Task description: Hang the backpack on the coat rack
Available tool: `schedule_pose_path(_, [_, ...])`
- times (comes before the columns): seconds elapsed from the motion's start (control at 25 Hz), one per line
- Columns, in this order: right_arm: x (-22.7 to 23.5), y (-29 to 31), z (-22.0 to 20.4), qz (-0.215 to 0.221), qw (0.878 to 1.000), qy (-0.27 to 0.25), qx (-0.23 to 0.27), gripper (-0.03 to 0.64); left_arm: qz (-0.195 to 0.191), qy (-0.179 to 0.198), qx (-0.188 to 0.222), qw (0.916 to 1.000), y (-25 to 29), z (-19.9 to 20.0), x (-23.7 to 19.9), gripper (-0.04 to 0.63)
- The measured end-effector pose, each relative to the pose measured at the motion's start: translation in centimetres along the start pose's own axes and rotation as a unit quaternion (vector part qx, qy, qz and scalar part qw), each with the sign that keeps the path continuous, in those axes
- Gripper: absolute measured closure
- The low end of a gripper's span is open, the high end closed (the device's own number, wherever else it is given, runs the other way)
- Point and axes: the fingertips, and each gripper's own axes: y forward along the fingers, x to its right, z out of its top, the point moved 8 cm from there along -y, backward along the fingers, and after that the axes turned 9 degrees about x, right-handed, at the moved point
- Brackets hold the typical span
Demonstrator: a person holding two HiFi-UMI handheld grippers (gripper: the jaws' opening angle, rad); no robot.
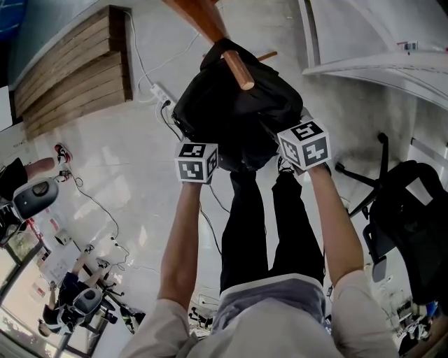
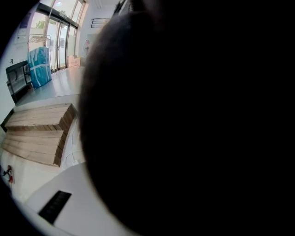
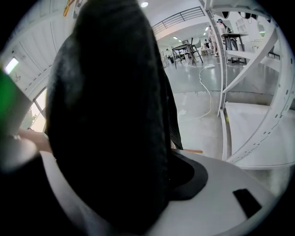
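The black backpack [image 1: 231, 105] hangs against the brown wooden coat rack [image 1: 203, 17], its top loop over a peg [image 1: 239, 72]. My left gripper [image 1: 198, 148] is at the bag's lower left and my right gripper [image 1: 288, 131] at its lower right, each with its tips against the fabric. In the left gripper view the backpack [image 2: 193, 120] fills nearly everything and only one white finger [image 2: 64, 198] shows, so its jaw state is hidden. In the right gripper view the backpack [image 3: 110, 115] lies between the jaws, with the dark pad of the right finger [image 3: 221, 193] showing bare beside it.
Wooden steps [image 1: 70, 70] lie at the left, with a power strip and cables [image 1: 159, 94] on the floor near the rack. A white metal frame [image 1: 378, 49] stands at the right, and below it an office chair with a dark bag [image 1: 413, 217]. The person's legs [image 1: 273, 224] are below the backpack.
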Motion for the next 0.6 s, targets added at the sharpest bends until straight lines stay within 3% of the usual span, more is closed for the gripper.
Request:
schedule_pose_path(0.44, [1.0, 1.7, 0.1, -0.010, 1.000, -0.003, -0.007, 0.361, 0.050, 0.017, 0.010, 0.9985, 1.0, 0.0, -1.2, 0.410])
schedule_pose_path(0.6, [1.4, 1.9, 0.3, -0.017, 1.000, -0.002, -0.004, 0.350, 0.047, 0.010, 0.014, 0.9988, 1.2, -0.1, -1.4, 0.382])
